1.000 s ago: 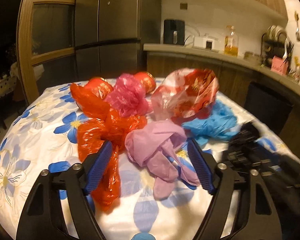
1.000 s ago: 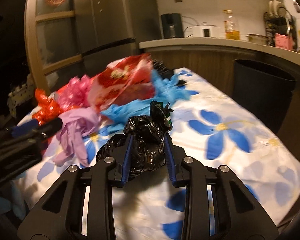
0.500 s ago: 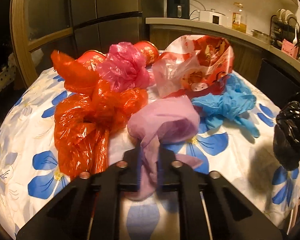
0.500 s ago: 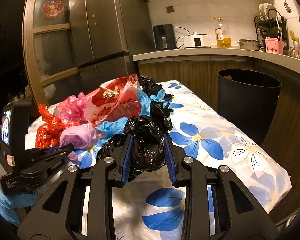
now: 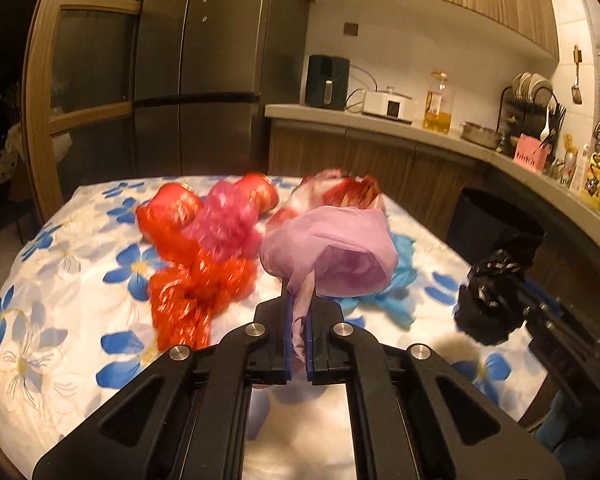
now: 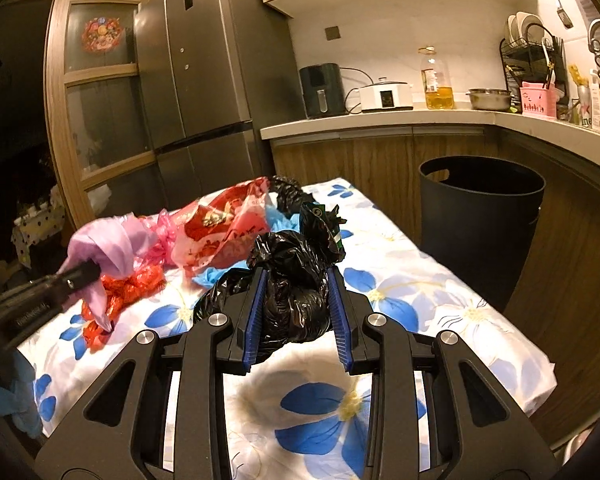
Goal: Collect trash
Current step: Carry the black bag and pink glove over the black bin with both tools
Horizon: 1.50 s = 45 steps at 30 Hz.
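Note:
My left gripper (image 5: pixel 298 312) is shut on a purple plastic bag (image 5: pixel 332 256) and holds it lifted above the flowered tablecloth (image 5: pixel 60 264). The bag also shows in the right wrist view (image 6: pixel 108 246). My right gripper (image 6: pixel 296 300) is shut on a crumpled black plastic bag (image 6: pixel 296 280), held above the table; it shows at the right of the left wrist view (image 5: pixel 492 296). An orange-red bag (image 5: pixel 196 292), a pink bag (image 5: pixel 228 224), a red-and-white printed bag (image 6: pixel 224 232) and blue gloves (image 5: pixel 396 292) lie on the table. A black trash bin (image 6: pixel 480 232) stands beyond the table's right side.
A dark fridge (image 6: pixel 208 80) stands behind the table. A kitchen counter (image 6: pixel 380 120) with a kettle, a cooker, an oil bottle and a dish rack runs along the back and right. A wooden glass door (image 6: pixel 96 92) is at left.
My left gripper closed on the purple bag and lifted it off the table. My right gripper rose and drew back with the black bag, bringing the bin into view.

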Tool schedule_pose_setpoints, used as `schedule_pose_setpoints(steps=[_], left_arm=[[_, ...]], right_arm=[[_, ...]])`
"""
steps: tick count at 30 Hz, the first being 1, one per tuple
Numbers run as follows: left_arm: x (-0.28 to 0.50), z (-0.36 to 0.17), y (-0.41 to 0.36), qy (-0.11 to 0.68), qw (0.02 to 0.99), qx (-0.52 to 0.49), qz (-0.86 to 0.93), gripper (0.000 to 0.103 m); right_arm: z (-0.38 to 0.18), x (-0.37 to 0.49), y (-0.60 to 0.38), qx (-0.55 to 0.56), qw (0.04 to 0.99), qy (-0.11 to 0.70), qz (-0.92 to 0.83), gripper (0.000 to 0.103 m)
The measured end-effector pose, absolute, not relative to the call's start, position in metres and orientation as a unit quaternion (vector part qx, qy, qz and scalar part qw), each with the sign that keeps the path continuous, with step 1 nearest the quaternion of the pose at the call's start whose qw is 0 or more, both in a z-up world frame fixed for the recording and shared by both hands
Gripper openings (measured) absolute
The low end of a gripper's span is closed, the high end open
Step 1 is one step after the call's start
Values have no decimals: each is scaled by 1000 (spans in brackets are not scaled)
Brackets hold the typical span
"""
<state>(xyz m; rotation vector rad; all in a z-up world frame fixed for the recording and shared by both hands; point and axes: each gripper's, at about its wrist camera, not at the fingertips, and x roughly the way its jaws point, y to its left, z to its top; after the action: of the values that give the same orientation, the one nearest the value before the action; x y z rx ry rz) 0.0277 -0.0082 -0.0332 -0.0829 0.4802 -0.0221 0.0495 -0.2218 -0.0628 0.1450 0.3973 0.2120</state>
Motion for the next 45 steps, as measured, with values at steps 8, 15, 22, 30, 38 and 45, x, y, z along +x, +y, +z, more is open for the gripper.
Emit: schedule_pose_setpoints(steps=[8, 15, 22, 30, 38, 45], left_arm=[[60, -4, -51, 221, 974, -27, -43, 4], [96, 18, -106, 204, 974, -14, -94, 3], [140, 34, -163, 193, 971, -7, -142, 3], [183, 41, -227, 177, 967, 5, -184, 3], [222, 32, -268, 191, 960, 7, -205, 3], [239, 25, -287, 193, 957, 12, -216, 3]], right_arm=[[-40, 57, -248, 76, 979, 177, 74, 30], [-20, 75, -290, 81, 984, 155, 27, 30], [-3, 96, -335, 74, 989, 126, -29, 30], [14, 127, -387, 77, 988, 109, -76, 31], [20, 164, -428, 85, 985, 112, -103, 31], [14, 187, -441, 83, 984, 117, -109, 32]])
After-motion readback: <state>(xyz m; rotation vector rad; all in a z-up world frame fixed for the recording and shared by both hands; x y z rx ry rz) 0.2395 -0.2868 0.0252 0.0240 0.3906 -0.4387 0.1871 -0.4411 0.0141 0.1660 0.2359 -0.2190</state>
